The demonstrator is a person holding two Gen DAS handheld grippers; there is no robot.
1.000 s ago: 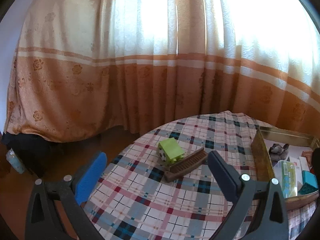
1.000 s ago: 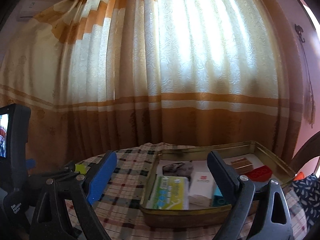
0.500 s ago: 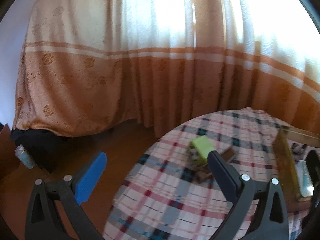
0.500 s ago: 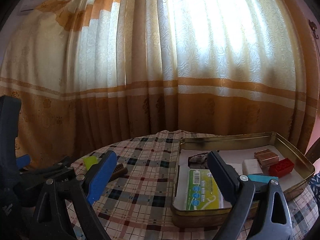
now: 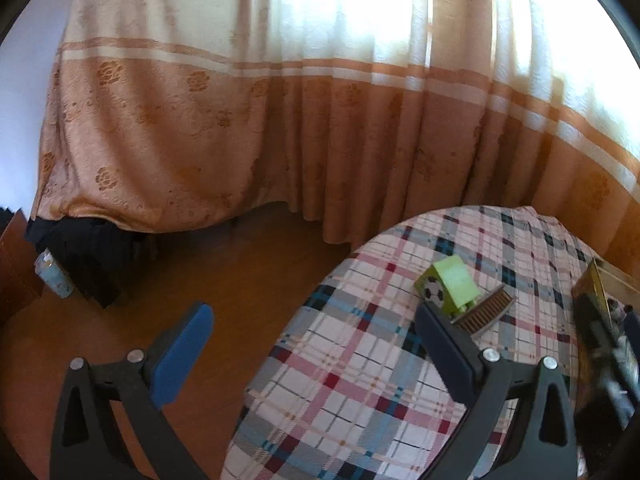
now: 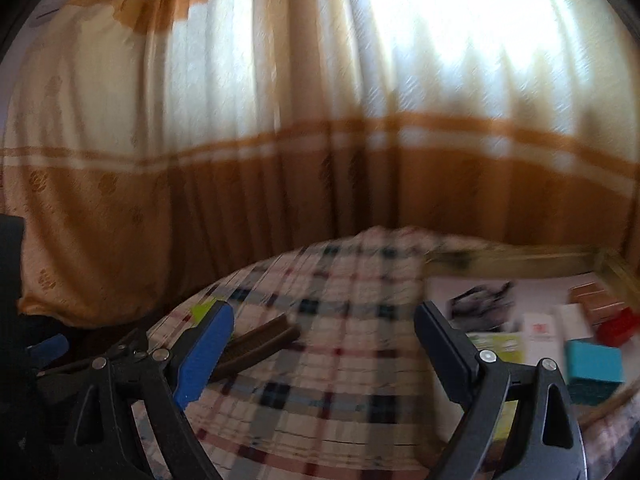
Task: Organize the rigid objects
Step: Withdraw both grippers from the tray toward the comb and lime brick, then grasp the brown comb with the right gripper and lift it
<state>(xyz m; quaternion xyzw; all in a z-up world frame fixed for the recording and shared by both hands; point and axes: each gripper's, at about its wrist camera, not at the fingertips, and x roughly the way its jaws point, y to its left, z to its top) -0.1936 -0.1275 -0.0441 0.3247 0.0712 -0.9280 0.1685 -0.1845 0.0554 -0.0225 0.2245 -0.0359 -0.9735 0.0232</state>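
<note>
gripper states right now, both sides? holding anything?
Left gripper: open, nothing between the fingers.
Right gripper: open, nothing between the fingers.

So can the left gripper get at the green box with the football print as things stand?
Probably yes: the left gripper is open, and the green box lies uncovered on the checked cloth, only a brown comb-like piece alongside.

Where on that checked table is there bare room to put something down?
The widest free patch is the plaid cloth between the green box with the brown comb-like piece and the table's near edge. Cloth between those two and the metal tray is also bare. The tray itself is crowded with small boxes.
</note>
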